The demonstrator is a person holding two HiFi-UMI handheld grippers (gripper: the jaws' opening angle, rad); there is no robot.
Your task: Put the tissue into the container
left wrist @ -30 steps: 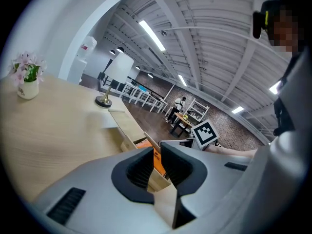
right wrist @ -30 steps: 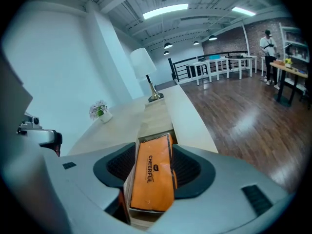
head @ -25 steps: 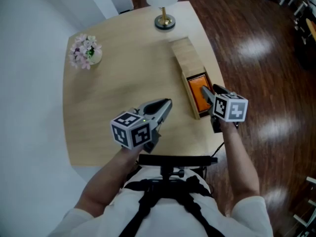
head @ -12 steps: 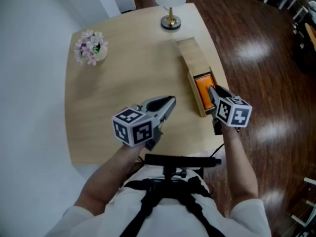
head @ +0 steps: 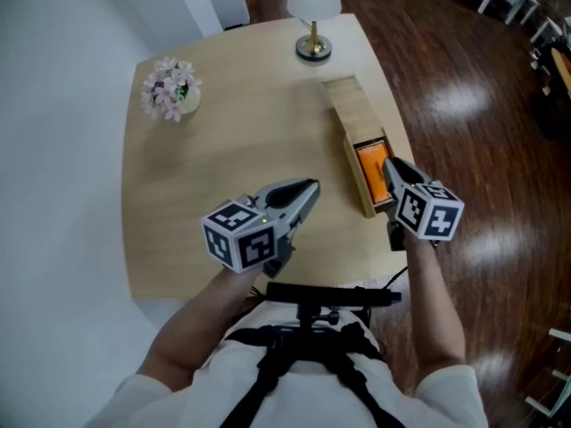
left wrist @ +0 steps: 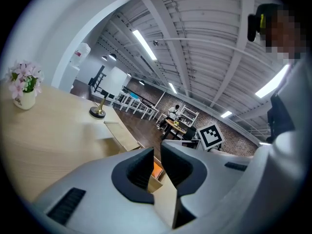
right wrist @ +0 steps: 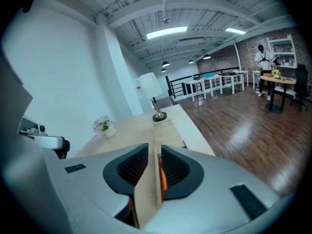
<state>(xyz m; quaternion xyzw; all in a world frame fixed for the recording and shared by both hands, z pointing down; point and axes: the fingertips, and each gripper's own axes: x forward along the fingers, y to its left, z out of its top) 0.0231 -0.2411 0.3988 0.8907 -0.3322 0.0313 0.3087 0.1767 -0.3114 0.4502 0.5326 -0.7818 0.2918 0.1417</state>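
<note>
A long wooden container lies along the table's right side. Its lid is slid back, and an orange tissue pack lies in the open near end. My right gripper hovers just over that end. Its jaws have just been closing and stand a narrow slit apart with nothing between them; the orange pack shows through the slit. My left gripper hangs over bare table left of the container. Its jaws are also a slit apart and empty, pointing at the container.
A white-shaded lamp stands at the table's far edge beyond the container. A small vase of pink flowers sits at the far left. Dark wooden floor drops off right of the table.
Both grippers have lifted a little. The right one has drawn slightly back from over the orange pack, which stays in the container.
</note>
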